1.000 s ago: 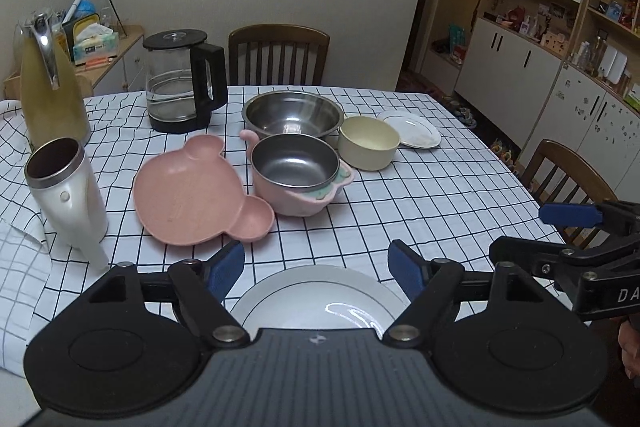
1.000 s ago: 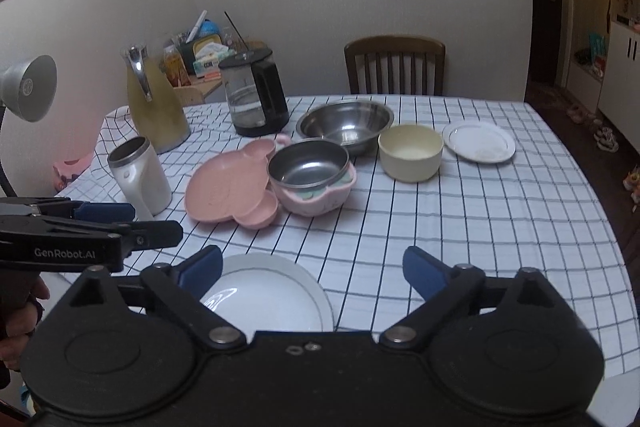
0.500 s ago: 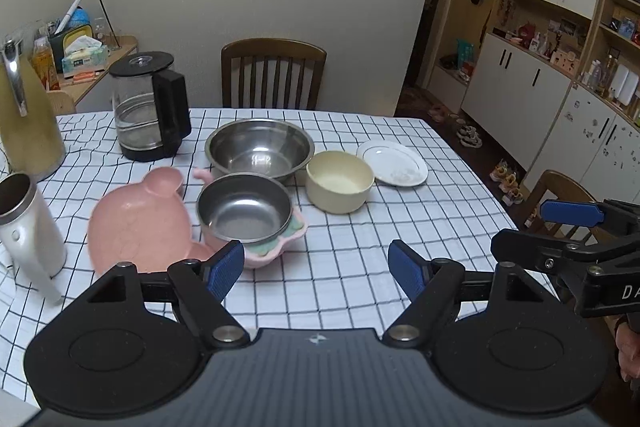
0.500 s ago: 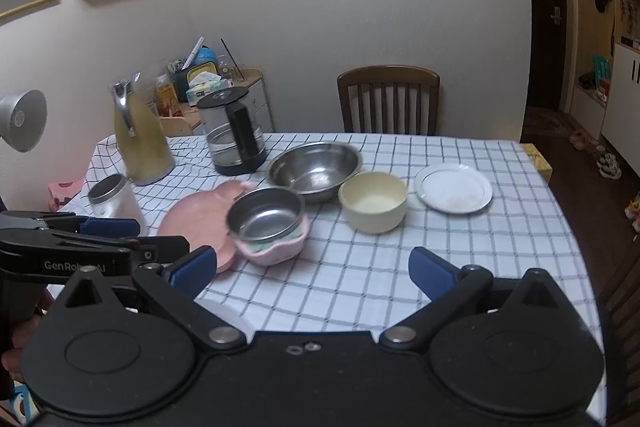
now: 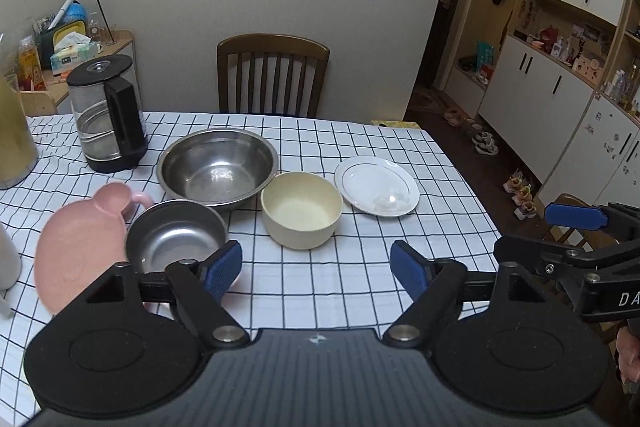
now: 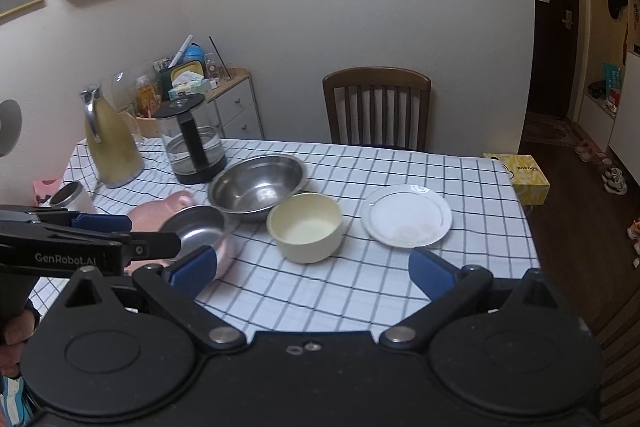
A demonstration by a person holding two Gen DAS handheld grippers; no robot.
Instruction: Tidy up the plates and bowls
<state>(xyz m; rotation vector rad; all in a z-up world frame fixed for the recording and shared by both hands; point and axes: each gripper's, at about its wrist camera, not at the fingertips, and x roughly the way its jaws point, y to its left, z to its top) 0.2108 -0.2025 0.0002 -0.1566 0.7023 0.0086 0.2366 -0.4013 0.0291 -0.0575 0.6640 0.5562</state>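
Note:
On the checked table lie a large steel bowl, a cream bowl, a small white plate, a pink bear-shaped plate and a small steel bowl in a pink holder. My left gripper is open and empty, above the table's near side. My right gripper is open and empty, to the right of the left one. The large white plate seen earlier is out of view.
A glass kettle, a yellow jug and a white cup stand at the table's left. A wooden chair stands behind the table. A cabinet lines the right wall.
Both grippers have risen and drawn back from the table, and the views have shifted right. The large white plate under them has dropped out of sight. Both stay open.

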